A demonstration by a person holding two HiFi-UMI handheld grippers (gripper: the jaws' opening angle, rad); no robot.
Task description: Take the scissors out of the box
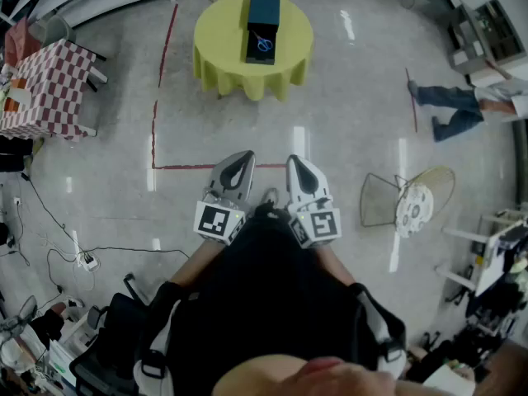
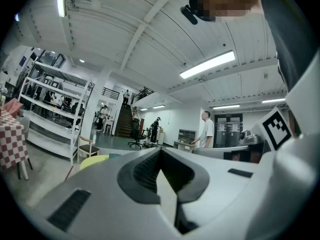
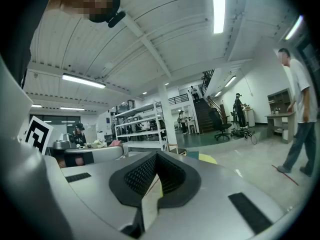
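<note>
A round table with a yellow-green cloth point(image 1: 247, 68) stands far ahead across the floor. On it lies an open dark teal box point(image 1: 262, 25), and inside are scissors point(image 1: 263, 43) with blue handles. Both grippers are held close to the person's body, side by side and pointing level, well short of the table. The left gripper point(image 1: 239, 167) is shut with nothing in it, its jaws meeting point(image 2: 161, 156). The right gripper point(image 1: 299, 167) is also shut and empty point(image 3: 156, 159). A sliver of the yellow table point(image 2: 95, 161) shows past the left jaws.
A red-and-white checked table point(image 1: 49, 89) stands at the left. A person in jeans point(image 1: 462, 106) walks at the right. A tipped wire chair point(image 1: 404, 200) lies right of me. Red tape lines point(image 1: 190, 167) mark the floor, and cables point(image 1: 82, 258) trail at the left.
</note>
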